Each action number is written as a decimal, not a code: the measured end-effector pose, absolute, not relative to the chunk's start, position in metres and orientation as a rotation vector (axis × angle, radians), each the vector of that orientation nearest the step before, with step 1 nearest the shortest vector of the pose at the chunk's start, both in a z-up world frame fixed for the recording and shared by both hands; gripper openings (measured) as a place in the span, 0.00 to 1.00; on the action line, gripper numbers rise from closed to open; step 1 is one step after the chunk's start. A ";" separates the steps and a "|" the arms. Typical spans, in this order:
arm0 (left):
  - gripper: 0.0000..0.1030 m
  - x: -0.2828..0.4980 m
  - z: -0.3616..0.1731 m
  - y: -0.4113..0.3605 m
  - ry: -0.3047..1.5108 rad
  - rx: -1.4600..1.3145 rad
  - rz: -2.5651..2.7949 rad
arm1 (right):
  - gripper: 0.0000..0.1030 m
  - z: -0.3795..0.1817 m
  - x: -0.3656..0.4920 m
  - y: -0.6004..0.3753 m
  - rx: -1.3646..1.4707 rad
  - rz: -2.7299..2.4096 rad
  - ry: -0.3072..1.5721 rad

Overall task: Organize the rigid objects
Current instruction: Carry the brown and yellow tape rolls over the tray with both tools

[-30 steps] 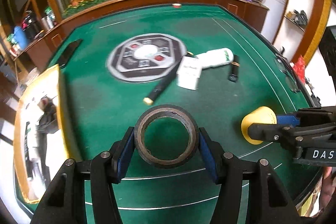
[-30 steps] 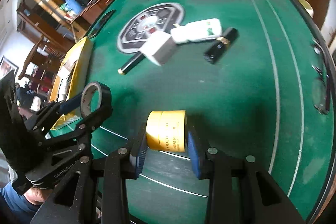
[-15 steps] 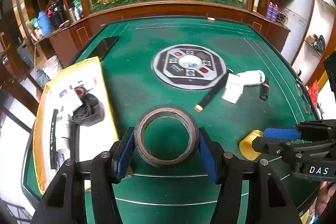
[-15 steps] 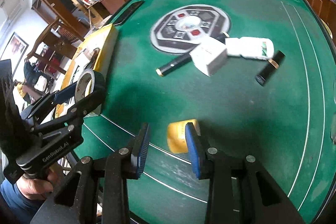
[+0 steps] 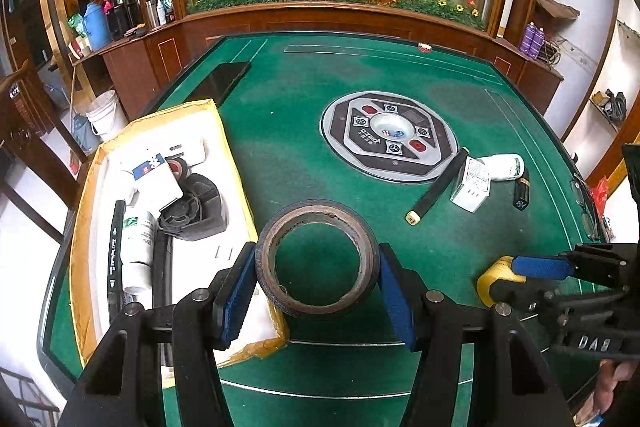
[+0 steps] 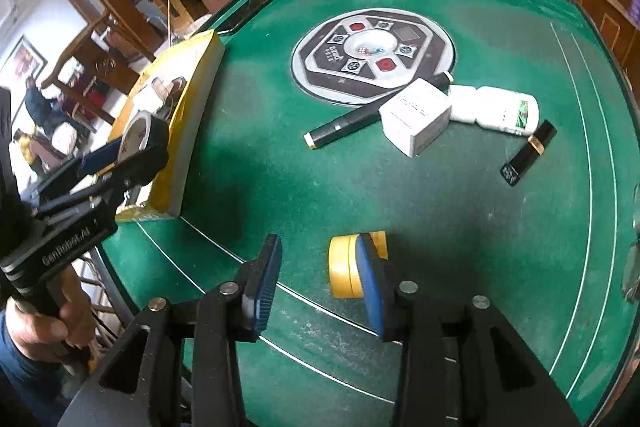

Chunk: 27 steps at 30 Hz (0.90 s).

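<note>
My left gripper [image 5: 316,287] is shut on a dark roll of tape [image 5: 318,259] and holds it above the right edge of the yellow-walled box [image 5: 240,195]. It also shows at the left of the right wrist view [image 6: 136,143], over the box [image 6: 192,115]. My right gripper [image 6: 320,287] is open and empty. A yellow roll of tape [image 6: 348,267] lies on the green felt just behind its right finger. In the left wrist view the yellow roll [image 5: 490,279] sits at the right gripper's tips.
A black pen [image 6: 352,121], a white box [image 6: 416,117], a white bottle [image 6: 496,109] and a black lipstick [image 6: 528,153] lie by the round control panel [image 6: 372,53]. The box holds several items, including a black object [image 5: 196,211] and a white bottle [image 5: 138,239].
My right gripper has opened and let go of the yellow roll, which now lies on the felt. My left gripper has carried the dark roll left, over the box's edge.
</note>
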<state>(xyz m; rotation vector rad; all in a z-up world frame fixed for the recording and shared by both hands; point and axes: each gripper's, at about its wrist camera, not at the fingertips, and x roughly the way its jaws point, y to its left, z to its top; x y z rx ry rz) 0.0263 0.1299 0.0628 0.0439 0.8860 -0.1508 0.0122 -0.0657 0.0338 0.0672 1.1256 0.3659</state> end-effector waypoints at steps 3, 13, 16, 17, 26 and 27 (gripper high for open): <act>0.60 0.029 0.064 0.129 0.881 0.047 -0.160 | 0.50 0.034 0.011 -0.061 0.012 0.338 1.120; 0.60 0.036 0.063 0.137 0.885 0.033 -0.165 | 0.57 0.023 0.013 -0.079 0.054 0.310 1.157; 0.60 0.037 0.063 0.140 0.884 0.026 -0.164 | 0.37 0.012 0.014 -0.074 0.013 0.294 1.190; 0.60 0.037 0.063 0.142 0.884 0.025 -0.163 | 0.32 0.010 0.015 -0.075 0.014 0.289 1.194; 0.60 0.040 0.072 0.183 0.872 -0.029 -0.110 | 0.31 0.039 0.018 -0.050 0.043 0.394 1.122; 0.60 0.041 0.073 0.190 0.869 -0.036 -0.098 | 0.31 0.044 0.020 -0.043 0.047 0.416 1.114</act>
